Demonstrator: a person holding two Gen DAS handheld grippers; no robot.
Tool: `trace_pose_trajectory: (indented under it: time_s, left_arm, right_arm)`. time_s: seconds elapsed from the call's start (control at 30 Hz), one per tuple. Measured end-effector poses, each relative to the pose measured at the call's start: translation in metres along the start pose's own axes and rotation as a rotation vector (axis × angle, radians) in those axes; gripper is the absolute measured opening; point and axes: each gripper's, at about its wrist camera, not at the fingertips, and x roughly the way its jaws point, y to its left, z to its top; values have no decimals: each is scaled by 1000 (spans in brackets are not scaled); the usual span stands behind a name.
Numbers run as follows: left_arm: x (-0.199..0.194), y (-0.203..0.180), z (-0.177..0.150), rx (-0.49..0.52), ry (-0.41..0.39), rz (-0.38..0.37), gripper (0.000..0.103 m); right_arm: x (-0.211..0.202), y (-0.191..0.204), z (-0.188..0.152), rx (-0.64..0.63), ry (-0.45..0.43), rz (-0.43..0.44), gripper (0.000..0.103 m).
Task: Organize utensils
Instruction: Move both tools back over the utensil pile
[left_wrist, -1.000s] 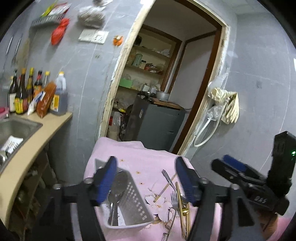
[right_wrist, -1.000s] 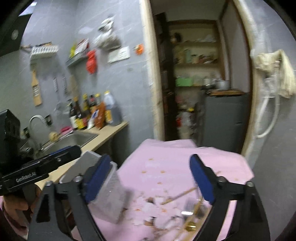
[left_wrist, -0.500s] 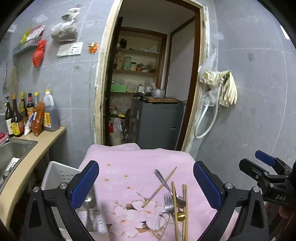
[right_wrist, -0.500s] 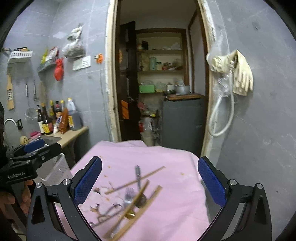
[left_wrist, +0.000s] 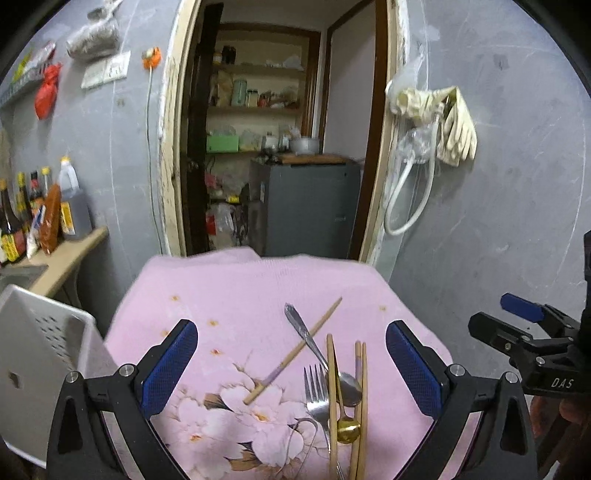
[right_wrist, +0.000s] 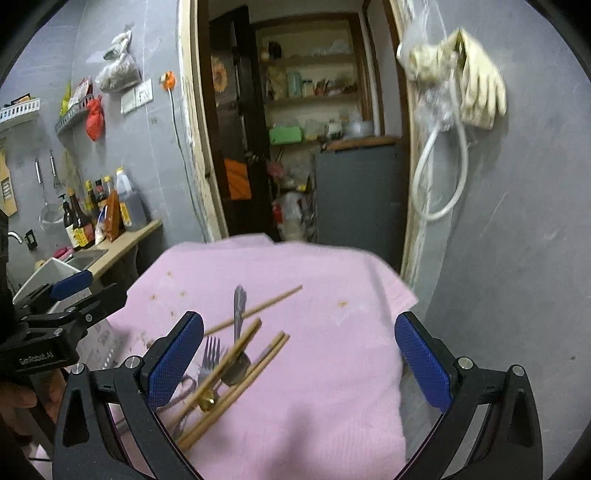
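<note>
A heap of utensils lies on the pink flowered cloth (left_wrist: 258, 288): a silver spoon (left_wrist: 314, 343), a fork (left_wrist: 316, 391), a gold spoon (left_wrist: 347, 430), a pair of chopsticks (left_wrist: 362, 402) and a single chopstick (left_wrist: 295, 356) lying across. My left gripper (left_wrist: 291, 363) hovers open above the heap, nothing between its blue pads. My right gripper (right_wrist: 299, 354) is open too, with the same heap (right_wrist: 229, 365) near its left finger (right_wrist: 173, 358). A white perforated basket (left_wrist: 40, 354) stands at the cloth's left edge.
A counter (left_wrist: 70, 258) with sauce bottles (left_wrist: 40, 218) and a sink runs along the left wall. Behind the table an open doorway shows a grey cabinet (left_wrist: 306, 206) and shelves. Gloves and a hose (left_wrist: 432, 122) hang on the right wall.
Both grippers swung from the basket side to the right and sank toward the utensil heap. Their jaws opened wider. The basket slid to the left edge of the views.
</note>
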Motion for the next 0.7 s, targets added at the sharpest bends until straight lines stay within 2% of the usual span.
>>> trace_pose_trajectory:
  time_s: [0.2,0.27,0.3,0.47,0.53,0.7]
  left_arm:
    - [36,8,-15,-61,89,-37,103]
    - [48,11,-21,-75,118,-48,102]
    - [54,12,-24,-80,131,-56,101]
    - [84,15,-36,-108,218,-123,78]
    - [93,16,-40,-116,244,-151,71]
    - [111,16,-50,-118,300,-195,52]
  right_arm:
    - [52,-17,-20,33,120,71,101]
    - [67,-18,-26,33,151,86,98]
    - [74,-18,-29,29,165,90,94]
    - [108,-16,-42,26,240,137,78]
    - [120,-15,-45,25,271,158,66]
    - [147,0,-55,7,346,187,50]
